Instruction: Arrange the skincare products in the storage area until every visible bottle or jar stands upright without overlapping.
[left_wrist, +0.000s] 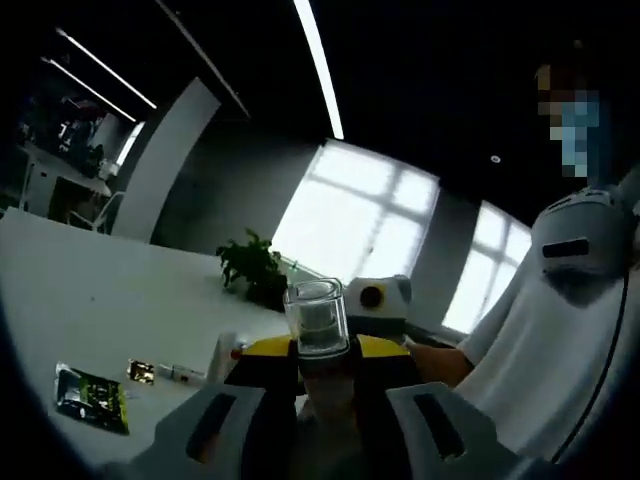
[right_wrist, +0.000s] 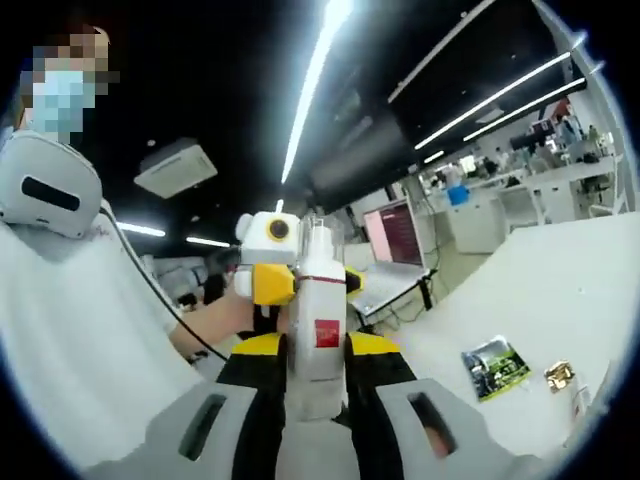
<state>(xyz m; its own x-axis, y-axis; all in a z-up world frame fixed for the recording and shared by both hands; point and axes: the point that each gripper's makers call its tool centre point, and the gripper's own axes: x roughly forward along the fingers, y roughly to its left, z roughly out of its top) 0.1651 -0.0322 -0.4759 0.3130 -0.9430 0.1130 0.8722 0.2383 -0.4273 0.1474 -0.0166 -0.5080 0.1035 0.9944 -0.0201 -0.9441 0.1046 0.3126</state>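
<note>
Left gripper view: a clear-capped bottle (left_wrist: 318, 318) is standing up between the left gripper's (left_wrist: 326, 418) own jaws, cap end pointing away from the camera. Something dark is showing inside the clear cap; contents cannot be made out. The jaws are drawn in narrow on either side of the bottle's lower part and appear to be gripping it. The bottle is being held up in the air, above a white table (left_wrist: 110, 300).

Right gripper view: a white bottle (right_wrist: 318, 335) with a small red square label and a clear cap is sitting between the right gripper's (right_wrist: 318, 420) jaws, drawn in close against its sides, holding it. Whether this is the same bottle as in the other view, held from both ends, cannot be told for certain. Just beyond its cap the other gripper (right_wrist: 270, 258) is facing in, white and yellow, with a person's hand (right_wrist: 225, 315) behind it.

Both grippers are pointing toward each other, raised off the table, close in front of a person in a white shirt (left_wrist: 540, 340).

On the table, well apart from the bottle: a dark green sachet (left_wrist: 90, 396), a small gold packet (left_wrist: 141, 371), and a small tube (left_wrist: 180, 374) lying flat. A potted plant (left_wrist: 255, 268) is standing at the far edge.
</note>
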